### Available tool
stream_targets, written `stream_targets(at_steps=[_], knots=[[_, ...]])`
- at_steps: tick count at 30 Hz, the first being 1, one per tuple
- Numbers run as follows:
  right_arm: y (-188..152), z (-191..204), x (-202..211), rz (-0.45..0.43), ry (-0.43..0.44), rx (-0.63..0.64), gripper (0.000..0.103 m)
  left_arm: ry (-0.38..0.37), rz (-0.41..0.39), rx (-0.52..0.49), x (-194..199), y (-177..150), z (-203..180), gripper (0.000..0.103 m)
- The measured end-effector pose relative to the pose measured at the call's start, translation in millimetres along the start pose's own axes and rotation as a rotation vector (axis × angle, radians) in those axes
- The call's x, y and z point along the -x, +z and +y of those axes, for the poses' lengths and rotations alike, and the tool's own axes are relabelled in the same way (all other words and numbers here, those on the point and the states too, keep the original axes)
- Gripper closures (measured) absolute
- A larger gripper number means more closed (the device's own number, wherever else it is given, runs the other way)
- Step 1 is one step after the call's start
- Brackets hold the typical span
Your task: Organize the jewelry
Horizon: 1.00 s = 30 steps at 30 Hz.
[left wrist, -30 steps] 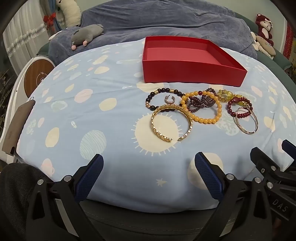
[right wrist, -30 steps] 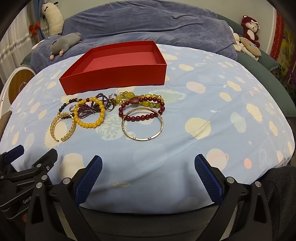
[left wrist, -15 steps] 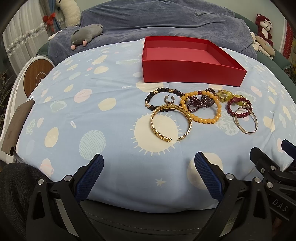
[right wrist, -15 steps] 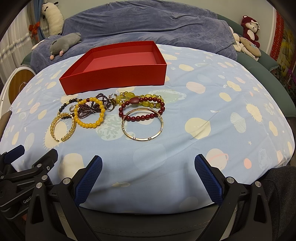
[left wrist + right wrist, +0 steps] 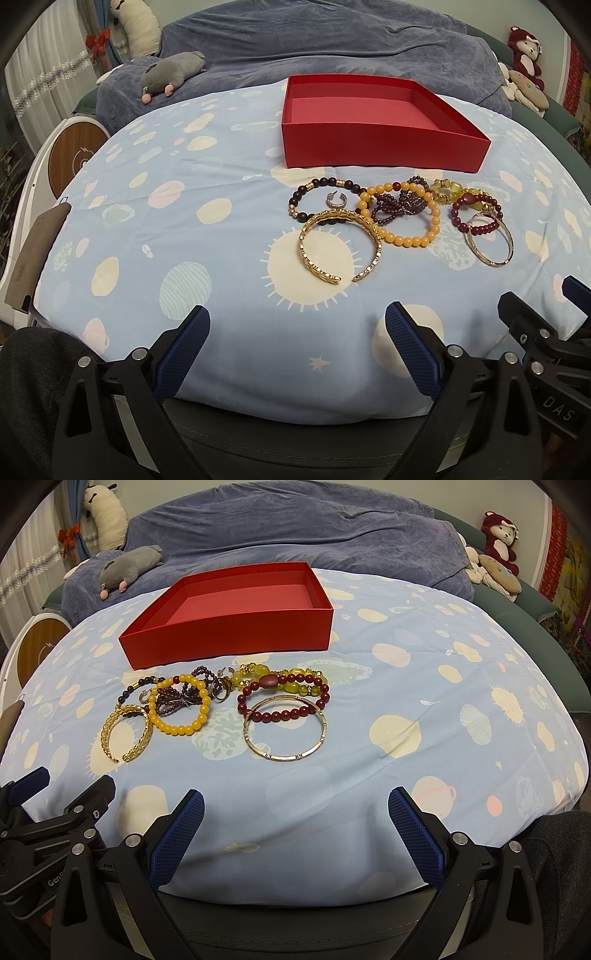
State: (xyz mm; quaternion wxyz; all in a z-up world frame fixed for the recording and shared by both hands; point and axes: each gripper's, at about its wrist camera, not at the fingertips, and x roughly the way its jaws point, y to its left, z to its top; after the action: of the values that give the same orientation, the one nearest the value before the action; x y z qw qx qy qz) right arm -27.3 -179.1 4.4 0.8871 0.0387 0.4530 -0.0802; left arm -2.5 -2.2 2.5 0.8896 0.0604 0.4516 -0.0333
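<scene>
Here I have both tongs spread wide and holding nothing: the left tongs [image 5: 297,341] and the right tongs [image 5: 295,821] both hang over the near edge of the bed [image 5: 406,686], short of the jewelry. In the left view the right tongs [image 5: 546,332] show at the right edge, and in the right view the left tongs [image 5: 55,812] show at the left edge, so the two sit side by side. The red box [image 5: 373,122] [image 5: 236,620] stands open on the patterned blue sheet, at the far side of the jewelry, with its floor bare as far as I can see. The pieces lie in a loose row just in front of it. From the left: a gold cuff [image 5: 341,245] [image 5: 127,733] with its gap toward me, resting on the near edge of a dark bead bracelet [image 5: 321,197] that rings a small silver ring [image 5: 336,201]; then a yellow bead bracelet [image 5: 400,214] [image 5: 183,705] with a purple bead strand [image 5: 400,208] [image 5: 177,699] bunched across it; then a green bead bracelet [image 5: 452,190] [image 5: 284,675], a red bead bracelet [image 5: 476,214] [image 5: 282,699] and a thin bangle [image 5: 489,240] [image 5: 286,729] overlapping one another. A grey plush [image 5: 171,74] lies on the blue blanket [image 5: 295,528] behind the box.
</scene>
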Motion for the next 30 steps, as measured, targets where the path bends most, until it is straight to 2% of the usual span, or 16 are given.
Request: stream_targets(at_steps=[30], knots=[[-0.3, 0.9, 1.6, -0.009, 0.0, 0.003, 0.007, 0.008, 0.0, -0.001, -0.6, 1.0, 0.4, 0.011]])
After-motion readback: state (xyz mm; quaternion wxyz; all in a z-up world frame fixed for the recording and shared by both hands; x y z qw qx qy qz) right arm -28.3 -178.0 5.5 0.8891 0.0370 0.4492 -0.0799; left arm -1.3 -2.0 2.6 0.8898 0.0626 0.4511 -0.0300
